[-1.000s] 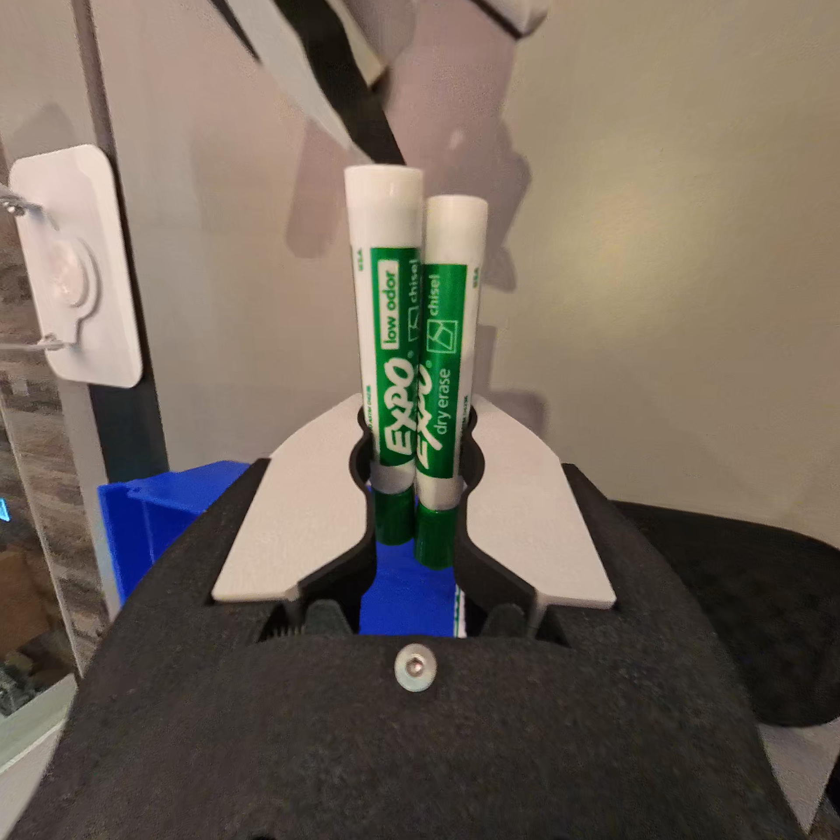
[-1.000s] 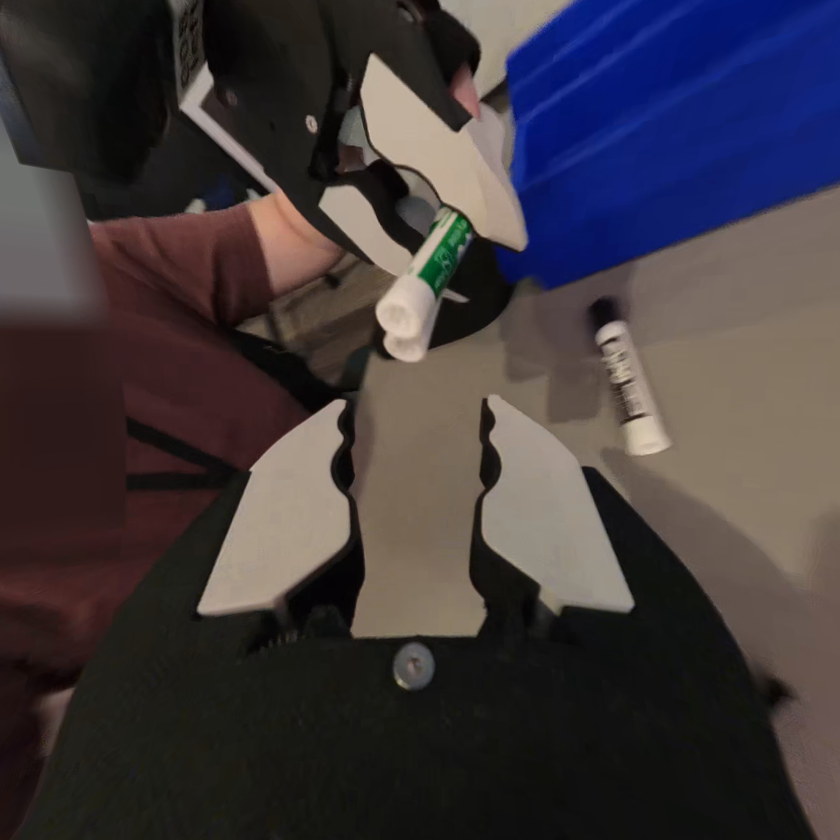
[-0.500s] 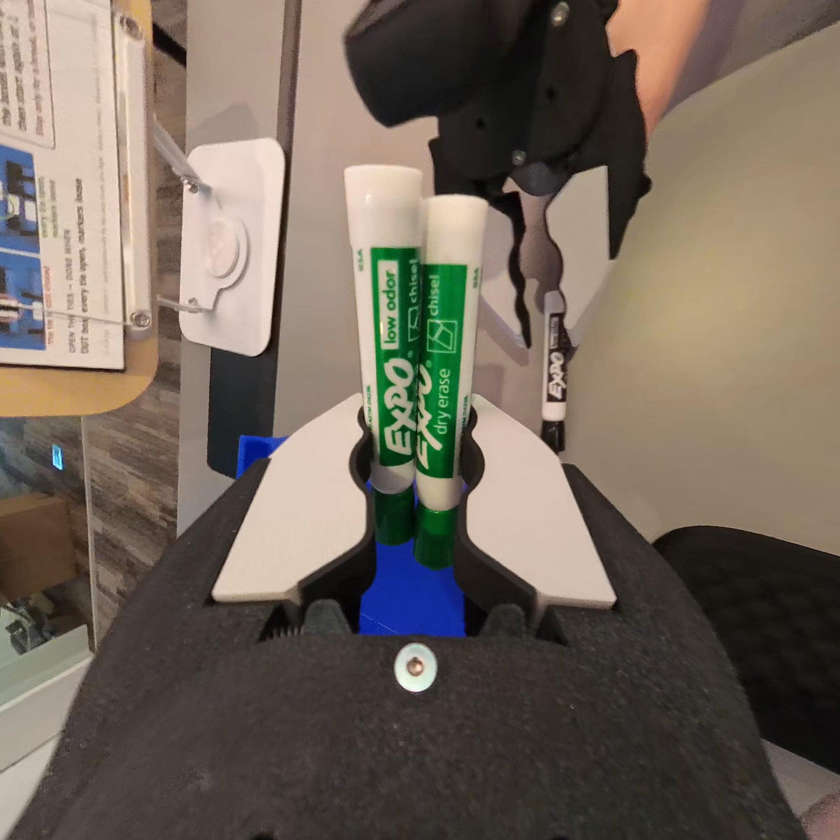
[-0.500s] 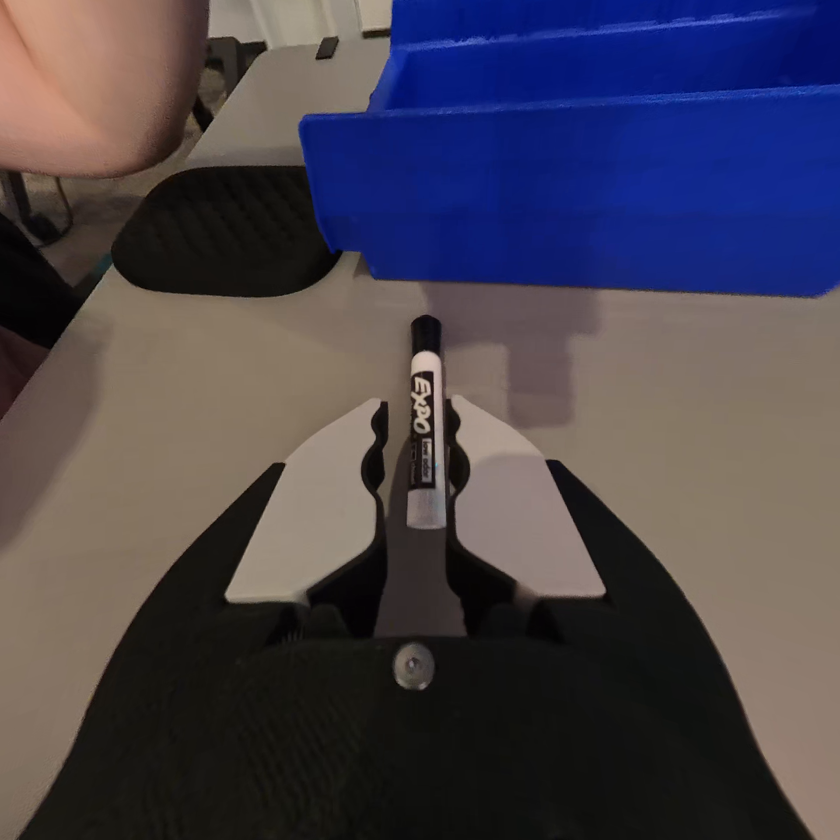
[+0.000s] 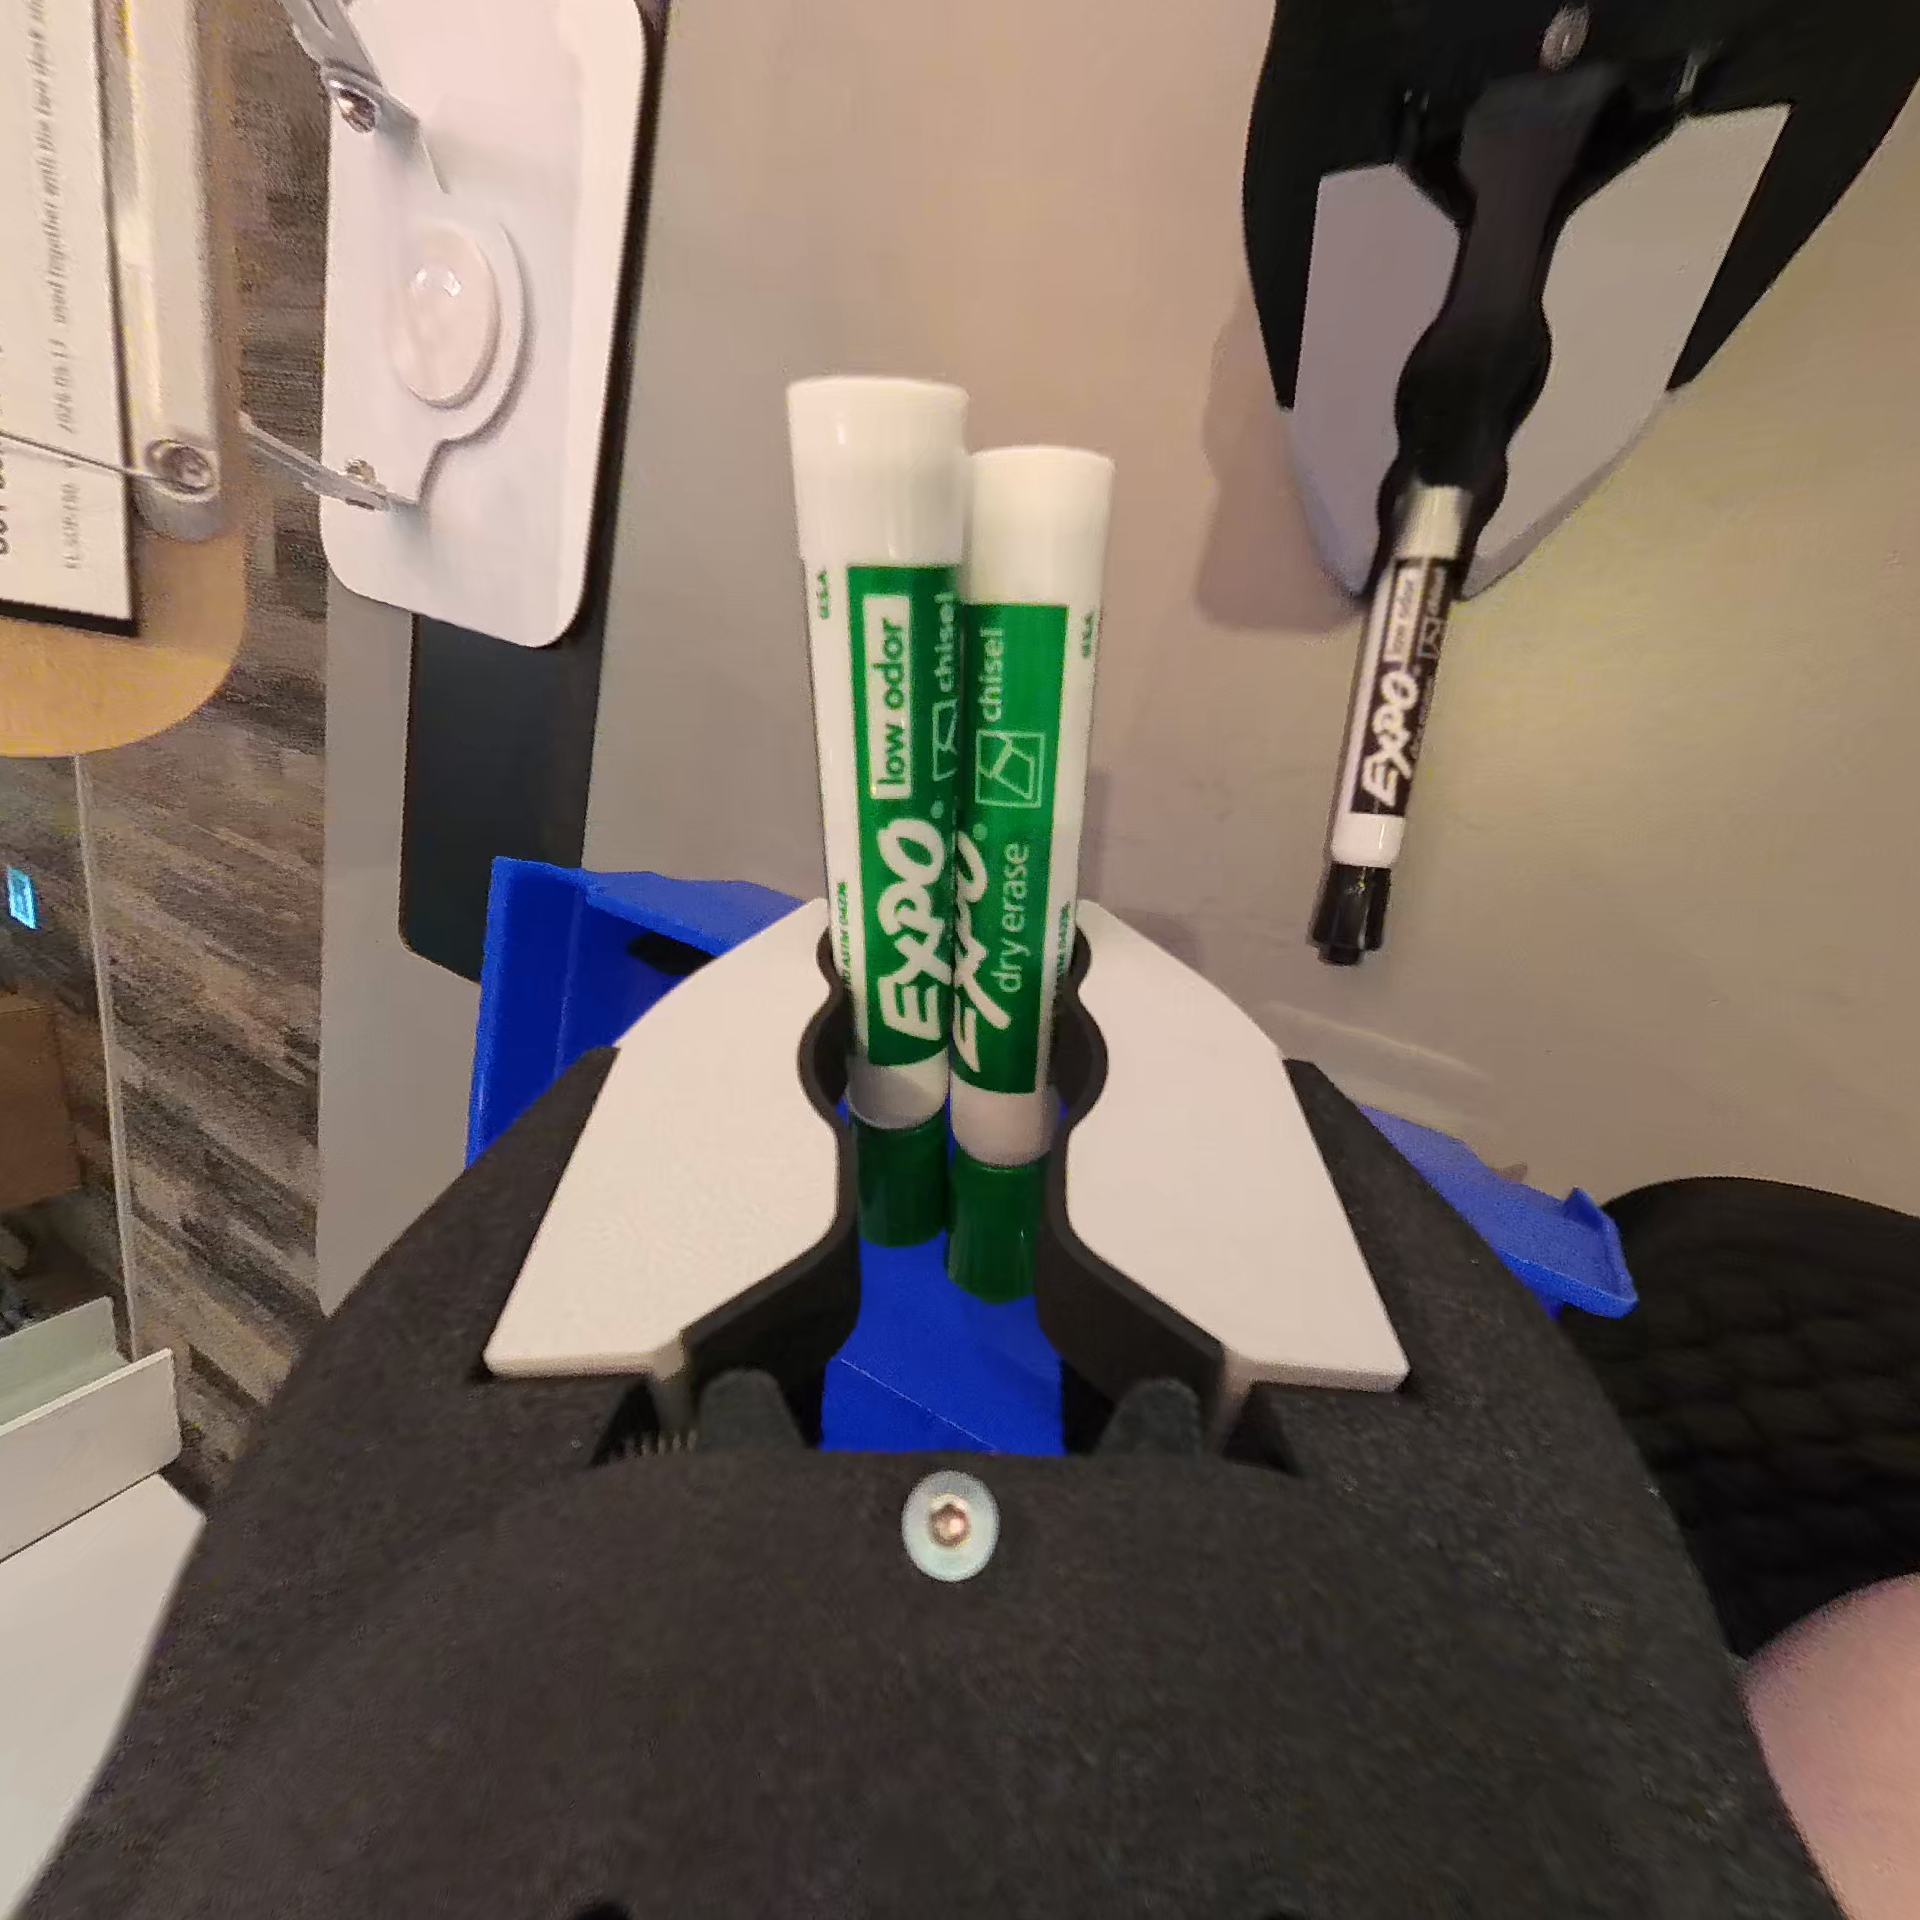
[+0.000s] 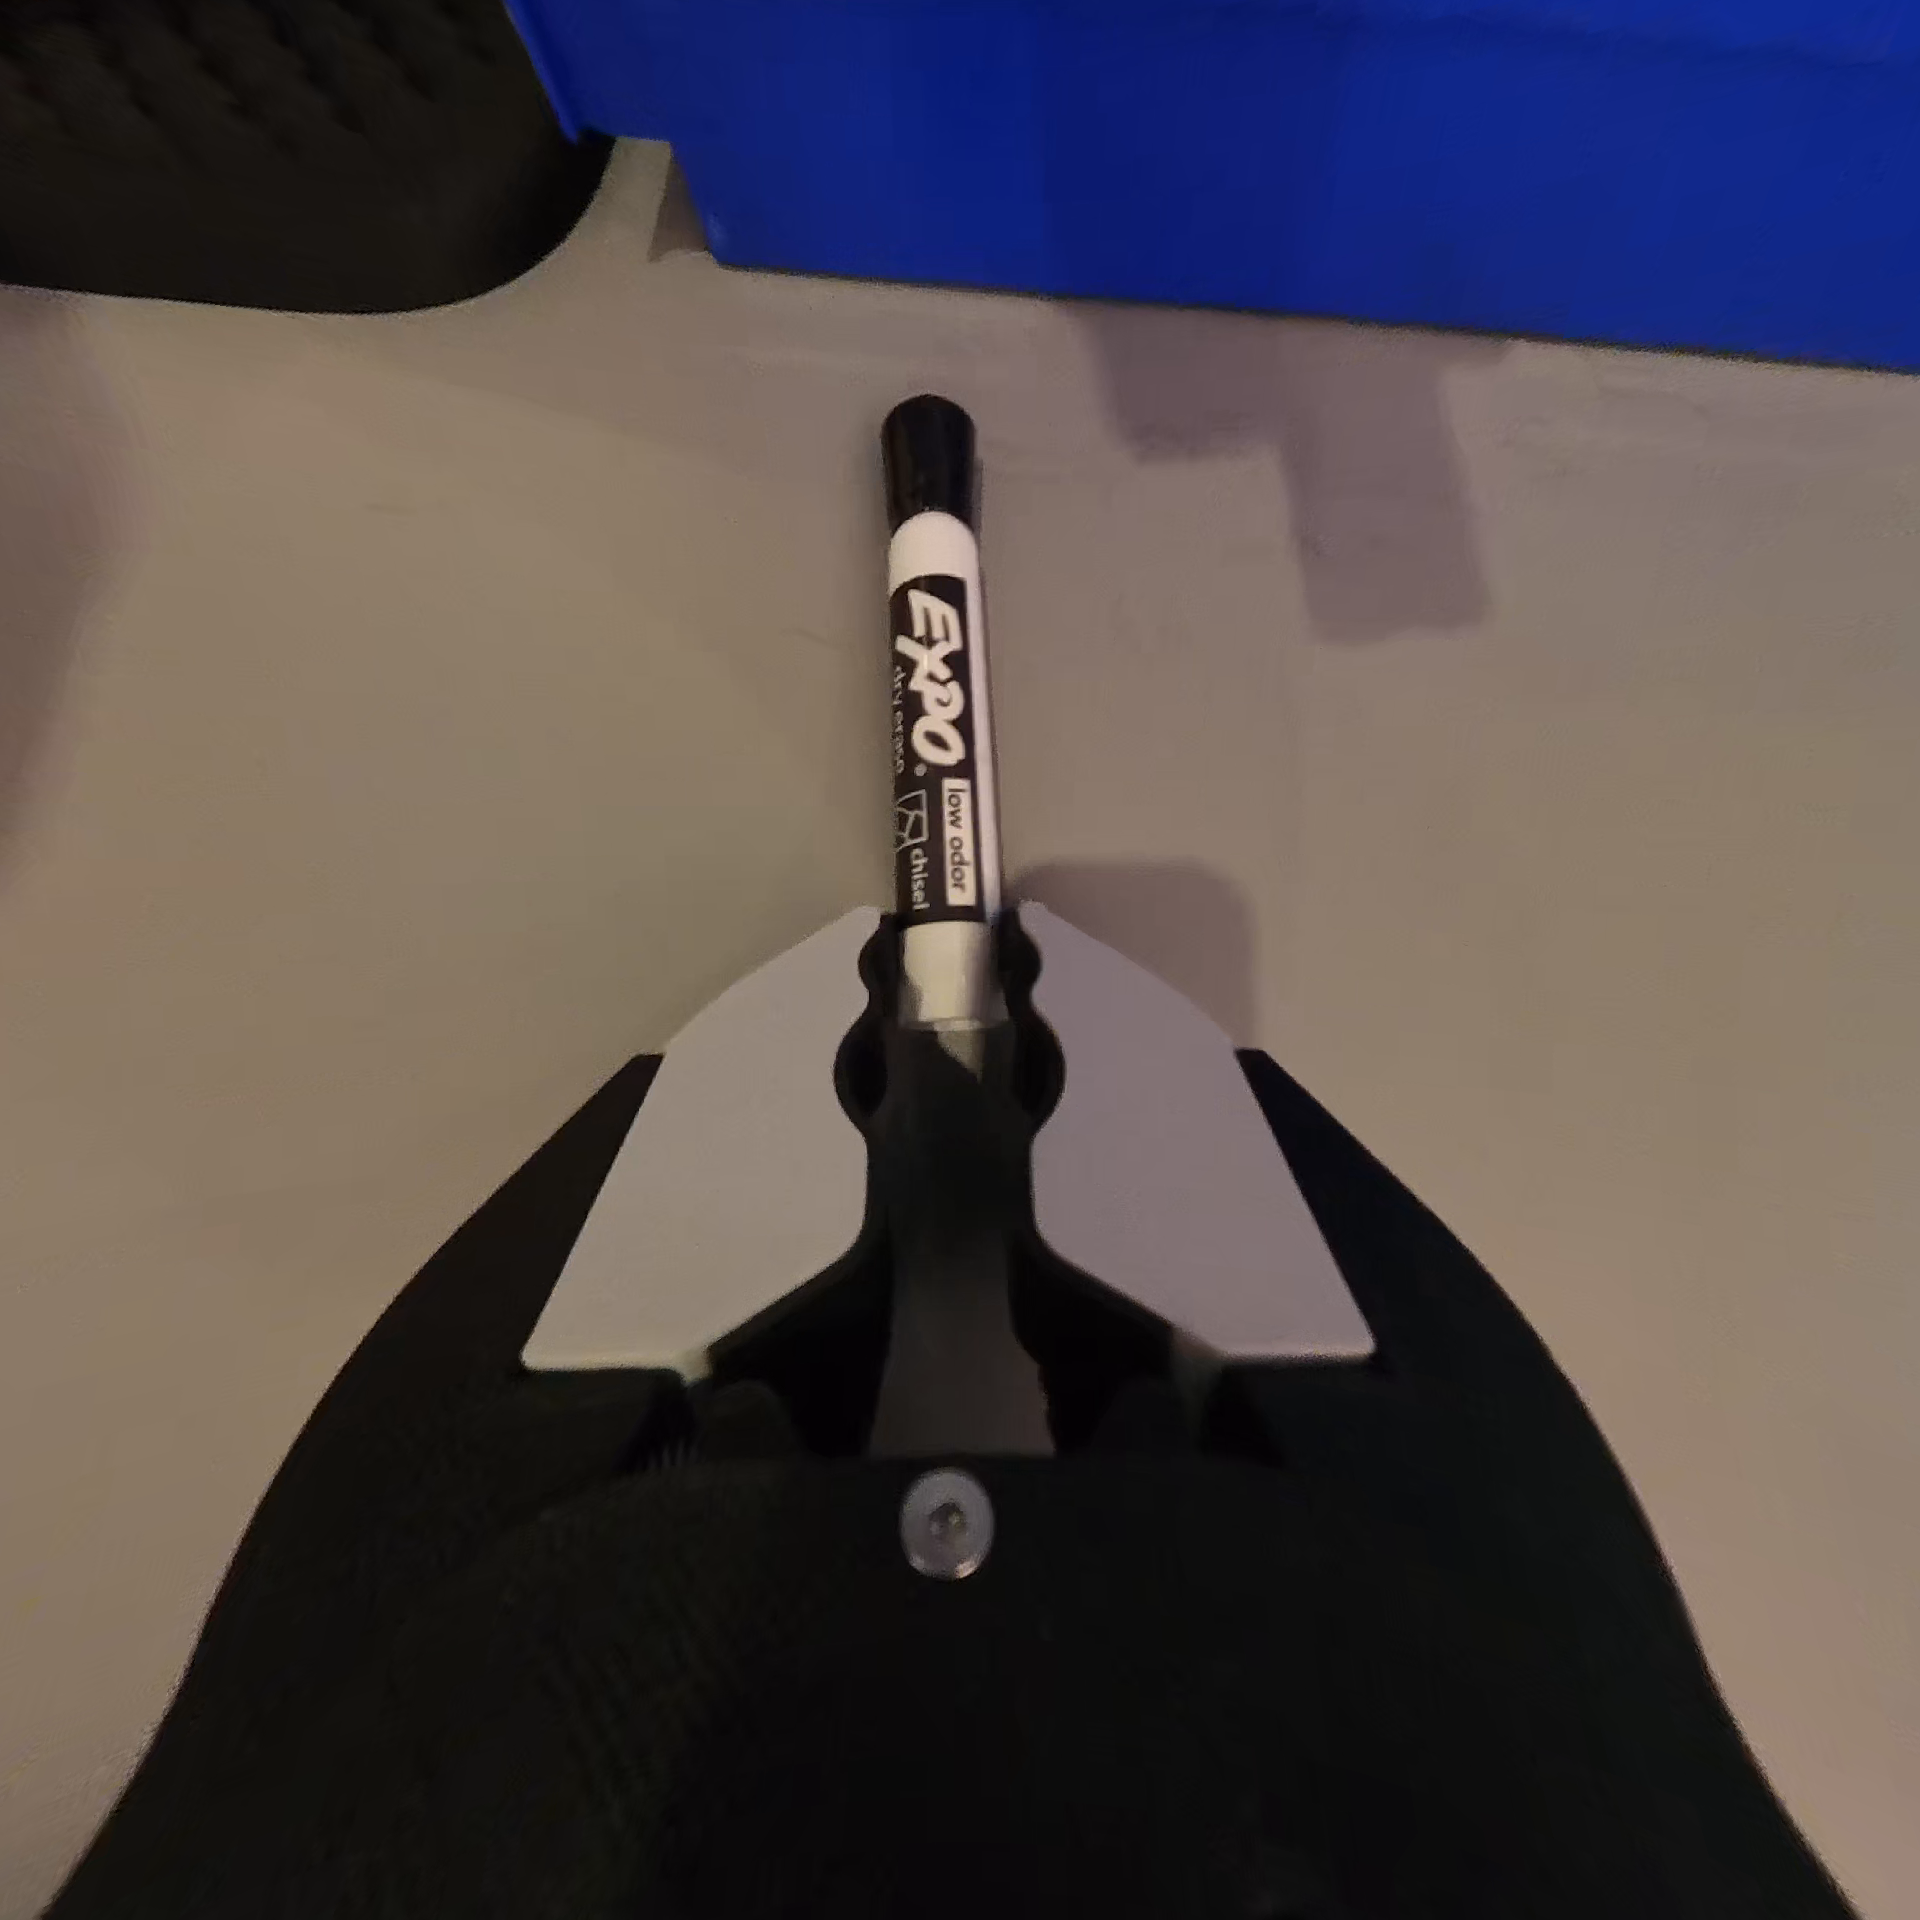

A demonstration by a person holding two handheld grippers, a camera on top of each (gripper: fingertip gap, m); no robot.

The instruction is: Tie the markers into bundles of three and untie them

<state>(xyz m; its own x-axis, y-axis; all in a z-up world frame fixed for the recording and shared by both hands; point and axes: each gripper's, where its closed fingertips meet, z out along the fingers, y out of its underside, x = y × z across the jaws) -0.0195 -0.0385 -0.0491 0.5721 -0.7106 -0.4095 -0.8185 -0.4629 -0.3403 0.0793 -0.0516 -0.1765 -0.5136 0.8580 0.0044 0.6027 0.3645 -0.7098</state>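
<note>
My left gripper (image 5: 954,961) is shut on two green markers (image 5: 951,748) that lie side by side, green caps toward the camera, white ends pointing away. My right gripper (image 6: 948,920) is shut on the white rear end of a black marker (image 6: 938,686), whose black cap points away toward the blue bin. The right gripper also shows in the left wrist view (image 5: 1429,540) at the upper right, holding the black marker (image 5: 1387,748) above the grey table.
A blue bin (image 6: 1299,135) stands at the far side of the grey table (image 6: 416,727); it also shows behind my left gripper (image 5: 582,977). A black pad (image 6: 249,156) lies at the left. A white wall mount (image 5: 468,312) and a paper sign (image 5: 52,312) hang at the left. One gripper's finger ends stand about 15 cm off the other's.
My right gripper closed on the black marker lying on the table and lifted it. My left gripper kept its hold on the two green markers and turned a little.
</note>
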